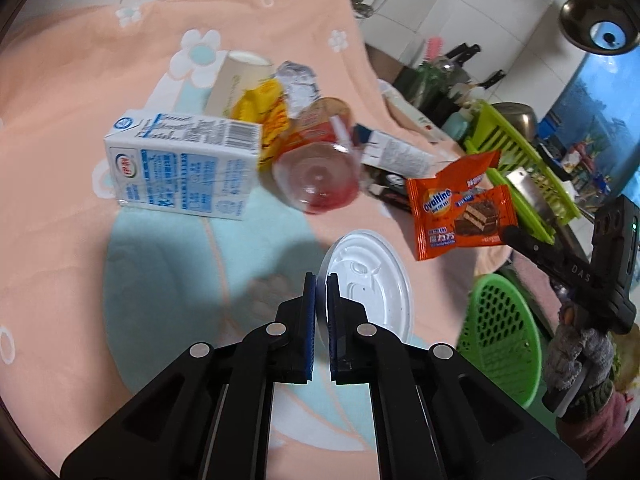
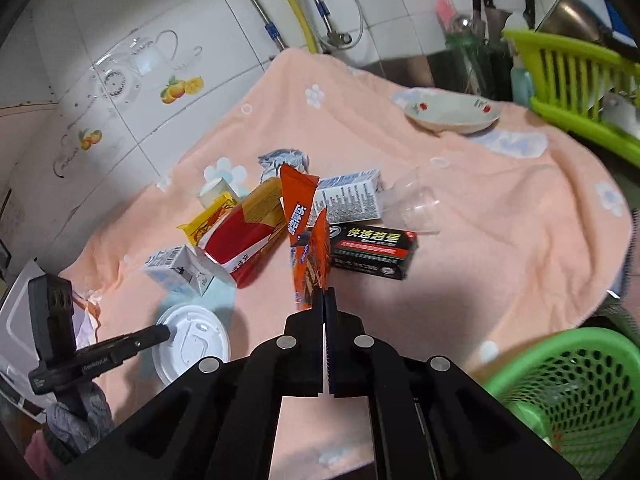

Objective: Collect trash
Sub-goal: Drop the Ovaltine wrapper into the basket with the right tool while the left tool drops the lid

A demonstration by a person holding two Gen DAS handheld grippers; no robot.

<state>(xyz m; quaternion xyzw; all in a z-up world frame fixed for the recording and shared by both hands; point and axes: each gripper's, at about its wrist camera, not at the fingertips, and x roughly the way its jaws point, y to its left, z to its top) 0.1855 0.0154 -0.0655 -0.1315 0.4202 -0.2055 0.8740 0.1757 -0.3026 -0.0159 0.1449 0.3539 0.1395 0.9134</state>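
**K:** While both tools are loaded, quick status, left to right. Left gripper (image 1: 321, 280) is pinching the lid (image 1: 372, 280) by its rim, lid on edge, clear of the cloth (image 1: 60, 140). Carton (image 1: 180, 164), clear cup (image 1: 320, 176) and the rest of the pile sit beyond it on the cloth. Right gripper (image 2: 324, 294) has its fingers pressed together on the bottom edge of the wrapper (image 2: 306, 236), which stands up off the table.

**M:** Basket?

**K:** Green basket (image 2: 568, 392) off the cloth's right edge, low, near the right gripper.

**M:** So the right one drops first?

**K:** I'd say so. Get the wrapper right over the opening before letting go; it's light and will likely flutter. Lid grip is thin, on the rim only, so move it slowly and keep it on edge or it may pivot out.

**M:** Anything you can't read?

**K:** Basket bottom is cut off in both views, can't tell what's in it. Black box (image 2: 372, 252) is partly behind the wrapper. Pile items overlap, so the count is unclear. Left view is blurred at the pile's far side.
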